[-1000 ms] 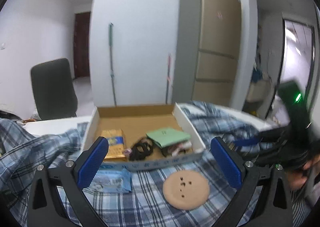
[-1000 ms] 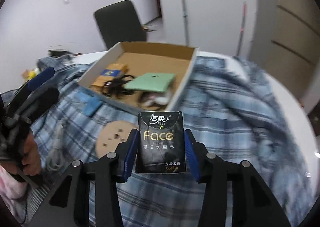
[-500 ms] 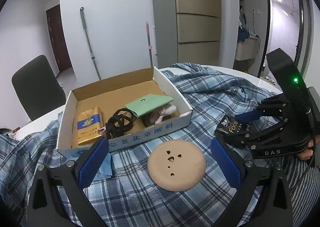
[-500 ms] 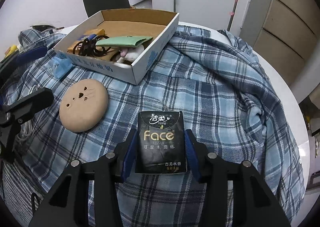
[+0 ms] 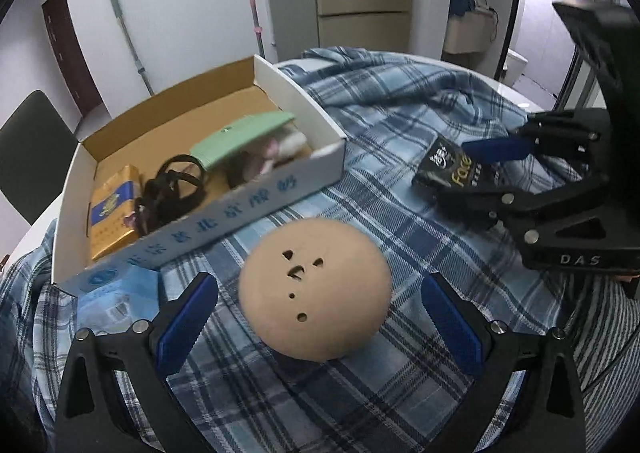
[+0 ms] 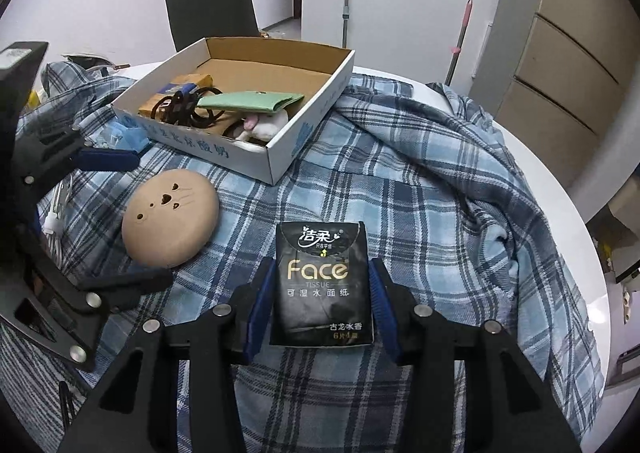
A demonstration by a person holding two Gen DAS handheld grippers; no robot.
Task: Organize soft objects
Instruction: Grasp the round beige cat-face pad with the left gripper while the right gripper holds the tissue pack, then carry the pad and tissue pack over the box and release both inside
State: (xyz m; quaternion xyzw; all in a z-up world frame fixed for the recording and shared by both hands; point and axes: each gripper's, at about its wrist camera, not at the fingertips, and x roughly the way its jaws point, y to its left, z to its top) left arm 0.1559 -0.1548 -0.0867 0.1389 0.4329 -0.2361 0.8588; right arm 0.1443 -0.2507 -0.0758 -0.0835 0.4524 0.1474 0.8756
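Left gripper has closed in on the cushion; right gripper keeps its pinch on the tissue pack.

Since a second ago the left gripper [image 5: 320, 317] has dropped from facing the cardboard box [image 5: 296, 173] to straddling the tan round cushion [image 5: 316, 289], fingers spread, not touching. The right gripper [image 6: 320, 293] pinches the black tissue pack [image 6: 322, 281] over the plaid shirt [image 6: 420, 193]. Judgement: a cushion pickup is next; neither item is boxed yet.

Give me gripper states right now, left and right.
Left gripper: open, holding nothing, jaws either side of the tan round cushion.
Right gripper: closed on the black tissue pack.
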